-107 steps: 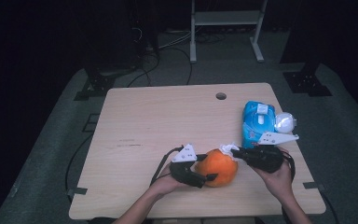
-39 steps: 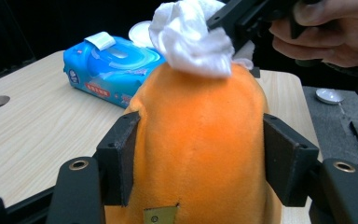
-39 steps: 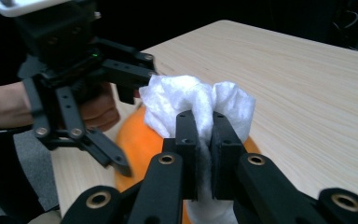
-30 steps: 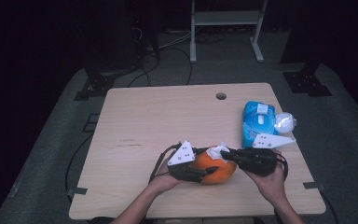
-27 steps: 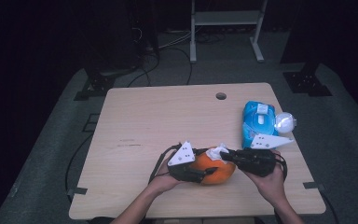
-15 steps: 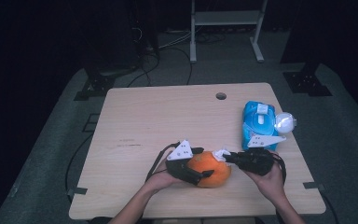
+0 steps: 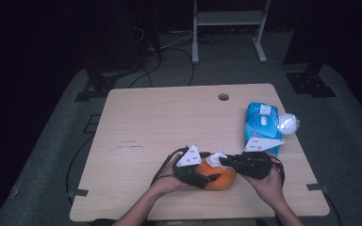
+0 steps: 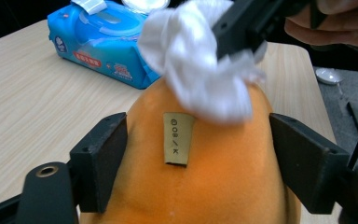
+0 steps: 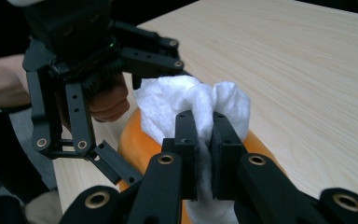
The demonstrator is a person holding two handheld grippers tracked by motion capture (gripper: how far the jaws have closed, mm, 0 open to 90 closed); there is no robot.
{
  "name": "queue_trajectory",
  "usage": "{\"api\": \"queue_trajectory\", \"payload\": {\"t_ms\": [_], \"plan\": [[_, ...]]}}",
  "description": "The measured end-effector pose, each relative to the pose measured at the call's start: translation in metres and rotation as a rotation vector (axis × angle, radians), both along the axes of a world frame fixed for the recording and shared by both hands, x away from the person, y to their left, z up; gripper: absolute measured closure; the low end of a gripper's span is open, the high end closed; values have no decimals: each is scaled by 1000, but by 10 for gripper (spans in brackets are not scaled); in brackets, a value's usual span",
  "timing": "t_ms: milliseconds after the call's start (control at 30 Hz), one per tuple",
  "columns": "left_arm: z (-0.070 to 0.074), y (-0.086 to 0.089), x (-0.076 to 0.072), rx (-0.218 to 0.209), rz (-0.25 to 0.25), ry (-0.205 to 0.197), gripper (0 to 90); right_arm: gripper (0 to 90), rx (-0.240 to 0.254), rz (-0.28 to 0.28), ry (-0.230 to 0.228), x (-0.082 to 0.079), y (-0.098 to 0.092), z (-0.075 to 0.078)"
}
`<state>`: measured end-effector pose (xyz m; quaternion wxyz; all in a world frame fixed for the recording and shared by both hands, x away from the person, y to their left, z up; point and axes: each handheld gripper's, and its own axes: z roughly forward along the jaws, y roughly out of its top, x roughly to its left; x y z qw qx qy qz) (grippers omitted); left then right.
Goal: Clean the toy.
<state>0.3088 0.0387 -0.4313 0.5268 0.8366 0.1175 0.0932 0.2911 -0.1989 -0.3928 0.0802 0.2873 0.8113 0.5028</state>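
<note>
An orange plush toy (image 7: pixel 220 179) with a small sewn label lies near the table's front edge. In the left gripper view the toy (image 8: pixel 200 186) sits between the black jaws of my left gripper (image 8: pixel 198 154), and both pads touch its sides. These jaws have just been closing on it. My right gripper (image 9: pixel 205 126) is shut on a crumpled white wipe (image 9: pixel 186 98) and presses it on the toy's top (image 9: pixel 133 140). In the high view the wipe (image 7: pixel 215 159) shows between the left gripper (image 7: pixel 206 175) and the right gripper (image 7: pixel 224 161).
A blue pack of wet wipes (image 7: pixel 263 125) lies at the table's right side, with a white round object (image 7: pixel 288 124) beside it at the edge. A cable hole (image 7: pixel 223 97) is at the back of the wooden table (image 7: pixel 160 122). A metal stand (image 7: pixel 228 19) is behind.
The left gripper let go of the orange toy and gripped it again lower down. The right gripper with the wipe sank slightly onto the toy's top.
</note>
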Motion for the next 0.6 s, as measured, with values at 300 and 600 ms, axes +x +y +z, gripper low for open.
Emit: {"api": "queue_trajectory", "payload": {"t_ms": [300, 600], "plan": [[3, 24, 12, -41, -32, 39, 111, 825, 3, -31, 43, 7, -16, -8], [-21, 30, 27, -58, -95, 141, 63, 824, 22, -39, 70, 11, -27, -12]]}}
